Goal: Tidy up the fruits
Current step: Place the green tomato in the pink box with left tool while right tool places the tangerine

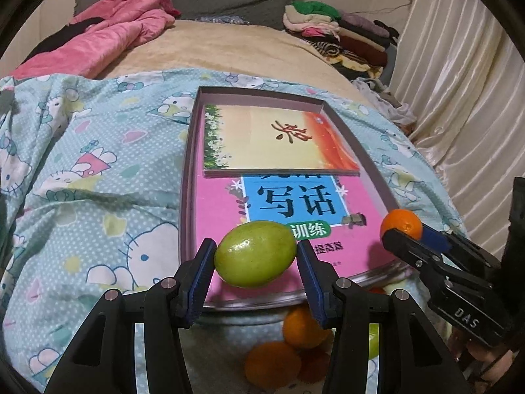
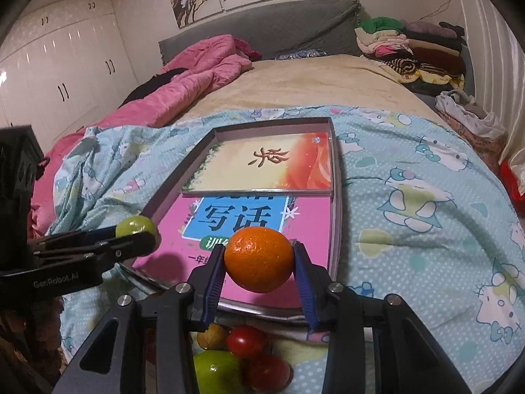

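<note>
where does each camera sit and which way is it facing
Left wrist: behind the left gripper, looking along its fingers up the bed at the green fruit it holds; right gripper enters at right.
Right wrist: behind the right gripper, facing likewise, holding the orange; left gripper enters at left.
Shared: both fruits, the book tray.

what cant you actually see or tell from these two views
- Fruit pile below: in the left wrist view the left tongs cover much of the oranges; count unclear.
- Right wrist view: the right tongs hide part of the red fruits.
- Pink book: title partly covered by the card and green fruit.
</note>
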### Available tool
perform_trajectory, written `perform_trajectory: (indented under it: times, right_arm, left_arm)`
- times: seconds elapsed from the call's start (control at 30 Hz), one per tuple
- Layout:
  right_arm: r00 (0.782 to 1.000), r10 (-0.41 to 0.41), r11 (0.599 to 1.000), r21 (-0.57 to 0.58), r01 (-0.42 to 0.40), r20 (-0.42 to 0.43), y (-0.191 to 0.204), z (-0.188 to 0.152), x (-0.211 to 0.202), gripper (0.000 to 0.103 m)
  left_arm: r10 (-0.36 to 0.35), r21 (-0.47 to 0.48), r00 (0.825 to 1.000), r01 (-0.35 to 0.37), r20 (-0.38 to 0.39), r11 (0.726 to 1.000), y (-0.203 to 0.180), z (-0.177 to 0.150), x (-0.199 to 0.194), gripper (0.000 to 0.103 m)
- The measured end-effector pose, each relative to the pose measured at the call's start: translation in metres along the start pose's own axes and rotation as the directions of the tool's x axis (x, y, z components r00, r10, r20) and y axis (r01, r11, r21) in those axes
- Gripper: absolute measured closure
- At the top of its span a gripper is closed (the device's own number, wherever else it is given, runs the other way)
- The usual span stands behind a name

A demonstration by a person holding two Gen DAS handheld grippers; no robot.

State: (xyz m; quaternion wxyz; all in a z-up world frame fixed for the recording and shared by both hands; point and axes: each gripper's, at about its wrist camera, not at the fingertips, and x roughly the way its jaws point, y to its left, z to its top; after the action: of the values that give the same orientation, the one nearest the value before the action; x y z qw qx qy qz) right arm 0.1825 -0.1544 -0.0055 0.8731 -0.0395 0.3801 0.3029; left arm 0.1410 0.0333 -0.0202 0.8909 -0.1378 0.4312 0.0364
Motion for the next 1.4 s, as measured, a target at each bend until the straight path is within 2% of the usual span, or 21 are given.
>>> perform_trajectory:
  times: [0.17,0.23,0.27,0.3,0.47,0.87,1.13,1.4]
  right_arm:
    - [1.0,-0.012,1.0,-0.027,0.012,-0.015,0.004,-0.002,0.006,0.062]
    - [1.0,-0.019,0.999,-0.033,0.018,-0.018,0.005,-0.003,0.007,0.062]
    - [1.0,-0.024,0.999,-0.037,0.023,-0.018,0.005,-0.003,0.007,0.062]
    - [0.999,-0.027,0.999,-0.038,0.027,-0.019,0.005,-0.004,0.008,0.062]
    - [0.999,-0.033,0.999,-0.036,0.032,-0.027,0.002,-0.004,0.011,0.062]
    - [0.993,-0.107,0.991,-0.092,0.101,-0.058,0.005,-0.011,0.019,0.062]
    - [0.993,-0.105,0.991,-0.087,0.099,-0.058,0.004,-0.011,0.02,0.062]
    - [0.994,-0.098,0.993,-0.077,0.094,-0.054,0.003,-0.011,0.019,0.061]
  left_arm:
    - [0.013,0.005,1.0,-0.013,-0.011,1.0,0.002,-0.002,0.006,0.052]
    - [0.023,0.016,1.0,-0.023,-0.008,1.0,0.001,-0.002,0.007,0.054]
    - [0.023,0.018,1.0,-0.023,-0.007,1.0,0.001,-0.002,0.008,0.06]
    - [0.021,0.021,1.0,-0.021,-0.004,1.0,0.001,-0.002,0.007,0.061]
    - [0.04,0.056,0.999,-0.041,0.011,0.998,-0.005,-0.004,0.008,0.061]
    - [0.037,0.057,0.999,-0.038,0.008,0.998,-0.004,-0.004,0.007,0.061]
    - [0.031,0.044,1.0,-0.031,-0.002,0.999,-0.002,-0.005,0.007,0.06]
    - [0.039,0.044,0.999,-0.038,-0.02,0.998,-0.001,-0.004,0.01,0.055]
